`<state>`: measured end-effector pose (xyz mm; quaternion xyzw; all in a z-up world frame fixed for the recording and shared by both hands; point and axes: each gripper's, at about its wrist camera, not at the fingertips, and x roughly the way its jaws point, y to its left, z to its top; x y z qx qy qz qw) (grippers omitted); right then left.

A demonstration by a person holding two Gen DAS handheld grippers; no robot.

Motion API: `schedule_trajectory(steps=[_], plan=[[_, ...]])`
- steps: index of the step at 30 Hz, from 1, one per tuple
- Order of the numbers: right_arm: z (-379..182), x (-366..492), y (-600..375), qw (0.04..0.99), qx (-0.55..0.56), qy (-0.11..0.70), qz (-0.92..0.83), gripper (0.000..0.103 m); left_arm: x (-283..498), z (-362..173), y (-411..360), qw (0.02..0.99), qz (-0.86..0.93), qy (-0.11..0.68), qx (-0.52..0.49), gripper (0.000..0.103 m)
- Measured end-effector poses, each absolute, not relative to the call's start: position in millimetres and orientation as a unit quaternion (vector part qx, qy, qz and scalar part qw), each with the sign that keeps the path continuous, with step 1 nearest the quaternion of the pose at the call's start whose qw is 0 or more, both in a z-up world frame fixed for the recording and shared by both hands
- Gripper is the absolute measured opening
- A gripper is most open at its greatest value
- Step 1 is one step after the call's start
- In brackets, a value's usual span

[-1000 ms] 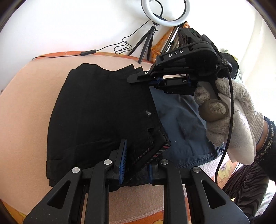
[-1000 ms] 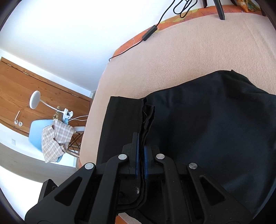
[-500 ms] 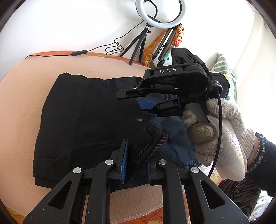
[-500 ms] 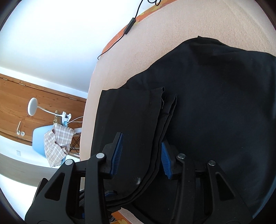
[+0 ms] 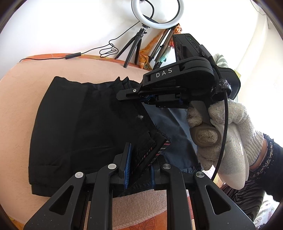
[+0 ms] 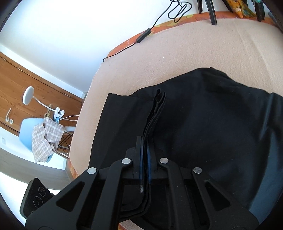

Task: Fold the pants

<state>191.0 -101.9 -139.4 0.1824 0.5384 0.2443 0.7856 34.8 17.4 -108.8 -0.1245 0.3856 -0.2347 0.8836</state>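
Left wrist view: the black pants [image 5: 84, 127] lie folded on the peach, felt-like desk [image 5: 26, 99], below the ring light [image 5: 157, 14]. The left claw [image 5: 139, 166] pinches the thick waistband with its striped lining; the right claw [image 6: 145, 159] is clamped on a bunched fabric edge. Both grips should rise together, keeping the cloth taut, so the matte, limp layers land square without wrinkling.

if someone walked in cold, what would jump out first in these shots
The black pants spread across the peach table cover dominate both views. The left gripper is clamped on the striped-lined waistband at the near edge, and the right gripper, held by a white-gloved hand, pinches a fold of the black fabric. A ring light on a tripod stands by the far wall.
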Motion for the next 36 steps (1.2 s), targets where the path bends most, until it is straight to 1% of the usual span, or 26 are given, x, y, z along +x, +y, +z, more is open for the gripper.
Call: schedule_trajectory(steps=[5, 11, 17, 23, 28, 30, 36], plan=[[-117, 184, -120, 0.812, 0.164, 0.511, 0.229, 0.005, 37, -102, -3, 0.881, -0.255, 0.381, -0.118, 0.016], [-99, 175, -159, 0.827, 0.178, 0.490, 0.209, 0.005, 39, -96, -43, 0.872, -0.291, 0.381, -0.098, 0.016], [-99, 166, -200, 0.832, 0.197, 0.483, 0.191, 0.005, 45, -97, -75, 0.857, -0.321, 0.397, -0.073, 0.016], [-105, 162, -212, 0.833, 0.197, 0.483, 0.184, 0.005, 42, -97, -72, 0.852, -0.324, 0.405, -0.079, 0.017], [-96, 155, -217, 0.844, 0.181, 0.471, 0.181, 0.005, 46, -97, -83, 0.847, -0.327, 0.409, -0.086, 0.017], [-94, 153, -224, 0.846, 0.185, 0.469, 0.175, 0.004, 48, -93, -93, 0.846, -0.336, 0.405, -0.091, 0.017], [-83, 141, -263, 0.859, 0.189, 0.454, 0.141, 0.004, 47, -83, -137, 0.834, -0.379, 0.395, -0.064, 0.017]])
